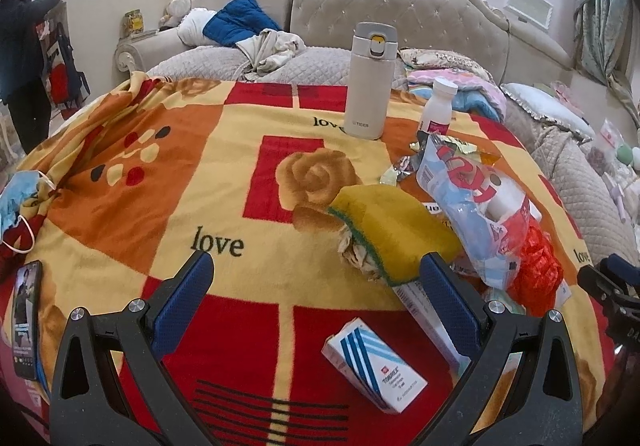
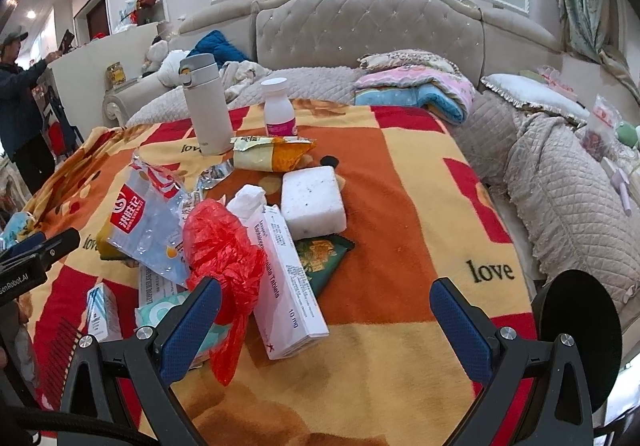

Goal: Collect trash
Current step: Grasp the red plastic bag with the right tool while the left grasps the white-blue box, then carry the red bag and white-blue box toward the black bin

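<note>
Both grippers — left gripper [image 1: 316, 282] and right gripper [image 2: 326, 312] — hang with jaws spread wide, holding nothing, over the blanket [image 1: 224, 206]. Trash lies heaped mid-blanket: red plastic bag [image 2: 224, 242], clear wrapper [image 2: 148, 222], crumpled tissue [image 2: 248, 200] beside a tablet box [image 2: 288, 282].

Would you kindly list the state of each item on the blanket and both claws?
Left claw: open, empty.
Right claw: open, empty.
Thermos: upright, lid closed.
White bottle: upright, capped.
Red plastic bag: crumpled.
Snack wrapper: torn open, flattened.
Tablet box: lying flat.
</note>
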Demonstrator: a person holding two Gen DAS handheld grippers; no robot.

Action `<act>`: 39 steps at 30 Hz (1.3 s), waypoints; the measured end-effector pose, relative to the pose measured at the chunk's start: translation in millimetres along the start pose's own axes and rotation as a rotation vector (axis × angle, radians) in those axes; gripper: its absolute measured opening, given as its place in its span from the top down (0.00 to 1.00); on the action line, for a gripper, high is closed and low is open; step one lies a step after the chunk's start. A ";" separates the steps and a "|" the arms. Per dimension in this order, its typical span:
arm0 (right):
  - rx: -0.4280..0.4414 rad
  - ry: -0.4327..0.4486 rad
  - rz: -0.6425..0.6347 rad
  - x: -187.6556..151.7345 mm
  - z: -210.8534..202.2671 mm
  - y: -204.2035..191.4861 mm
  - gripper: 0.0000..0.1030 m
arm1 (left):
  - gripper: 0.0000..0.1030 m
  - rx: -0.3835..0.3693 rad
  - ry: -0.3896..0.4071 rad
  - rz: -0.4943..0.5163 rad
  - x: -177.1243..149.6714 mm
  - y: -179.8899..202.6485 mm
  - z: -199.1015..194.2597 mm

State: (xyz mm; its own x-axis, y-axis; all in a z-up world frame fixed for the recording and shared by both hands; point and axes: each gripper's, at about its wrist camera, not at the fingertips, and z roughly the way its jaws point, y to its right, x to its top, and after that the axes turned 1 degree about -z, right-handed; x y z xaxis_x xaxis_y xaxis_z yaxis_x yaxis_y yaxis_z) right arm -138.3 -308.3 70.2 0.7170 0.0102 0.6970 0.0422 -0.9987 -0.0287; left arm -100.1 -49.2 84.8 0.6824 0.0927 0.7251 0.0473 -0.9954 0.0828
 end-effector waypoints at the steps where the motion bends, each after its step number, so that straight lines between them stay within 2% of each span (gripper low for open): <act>1: 0.003 -0.003 0.001 -0.1 0.4 0.4 0.00 | 0.01 -0.004 -0.006 0.002 -1.1 -1.2 -0.8; 9: 0.075 -0.004 -0.027 -1.3 -0.5 -5.8 0.01 | 0.01 -0.039 -0.096 0.016 -19.0 -10.5 -2.3; 13: 0.127 -0.019 -0.092 1.8 3.9 -21.2 0.14 | 0.01 -0.037 -0.133 0.045 -28.0 -7.0 2.0; 20: 0.227 -0.051 -0.156 10.3 24.8 -44.2 0.26 | 0.03 -0.069 -0.171 0.031 -33.3 -0.7 9.7; 24: 0.235 -0.079 -0.162 13.2 39.5 -47.6 0.39 | 0.07 -0.095 -0.196 0.037 -37.0 7.8 16.6; 29: 0.234 -0.107 -0.177 11.4 56.3 -49.5 0.40 | 0.21 -0.125 -0.243 0.015 -41.4 11.7 30.4; 30: 0.236 -0.110 -0.181 10.6 58.2 -49.0 0.44 | 0.25 -0.131 -0.248 0.011 -41.8 12.0 33.1; 31: 0.243 -0.115 -0.184 9.4 60.0 -48.5 0.51 | 0.34 -0.143 -0.263 0.006 -43.0 12.3 36.7; 32: 0.245 -0.116 -0.187 8.0 60.9 -49.2 0.52 | 0.41 -0.168 -0.279 -0.004 -44.1 12.2 40.1; 34: 0.243 -0.098 -0.198 7.1 57.6 -49.9 0.57 | 0.43 -0.183 -0.278 -0.007 -44.6 13.7 39.5; 39: 0.282 -0.061 -0.160 9.9 39.5 -43.4 0.59 | 0.58 -0.204 -0.273 0.007 -39.7 13.3 30.6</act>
State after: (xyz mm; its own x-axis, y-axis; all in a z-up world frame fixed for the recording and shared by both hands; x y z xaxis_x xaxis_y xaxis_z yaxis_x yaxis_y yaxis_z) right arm -105.6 -262.9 50.1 0.7259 0.1772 0.6646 0.3425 -0.9311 -0.1258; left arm -104.3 -66.8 36.2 0.8538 0.0485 0.5184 -0.0868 -0.9685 0.2334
